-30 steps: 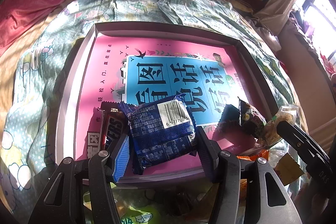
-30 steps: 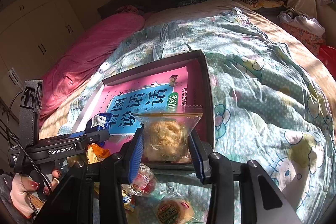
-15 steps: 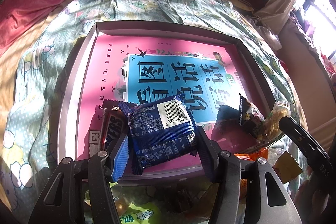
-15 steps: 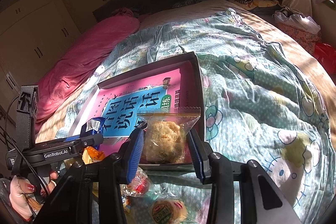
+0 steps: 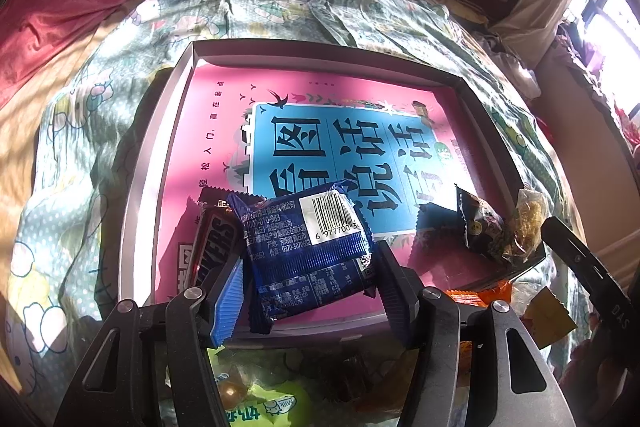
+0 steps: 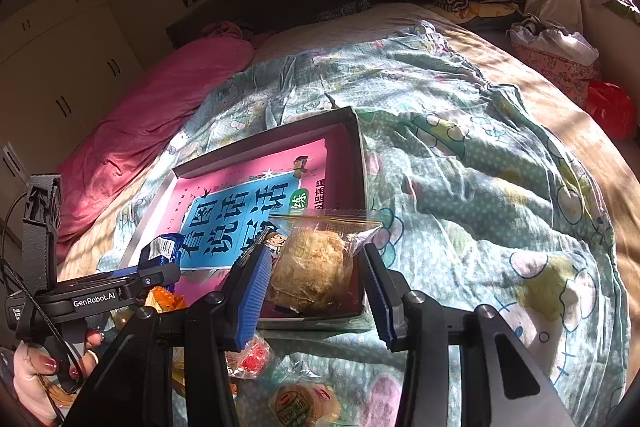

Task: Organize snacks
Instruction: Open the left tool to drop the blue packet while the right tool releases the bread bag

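A grey tray (image 5: 160, 155) lined with a pink and blue book (image 5: 340, 147) lies on the bed. My left gripper (image 5: 310, 259) is shut on a dark blue snack packet (image 5: 312, 251), low over the tray's near edge. A Snickers bar (image 5: 212, 243) lies just left of it. A black packet (image 5: 480, 227) rests at the tray's right side. My right gripper (image 6: 316, 251) has its jaws opening around a clear bag with a pastry (image 6: 312, 267). The bag rests in the tray's near right corner (image 6: 360, 155), and a gap shows beside the right pad (image 6: 376, 291).
Loose snacks lie on the patterned bedspread below both grippers: a green packet (image 5: 260, 407), an orange one (image 5: 480, 295), a red candy (image 6: 252, 351), a round pastry (image 6: 304, 403). A pink blanket (image 6: 160, 115) lies far left. A person's hand (image 6: 36, 371) holds the left gripper.
The right gripper came down to the tray's near right corner with the clear bag, and its jaws have widened off it. The left gripper and blue packet stayed put.
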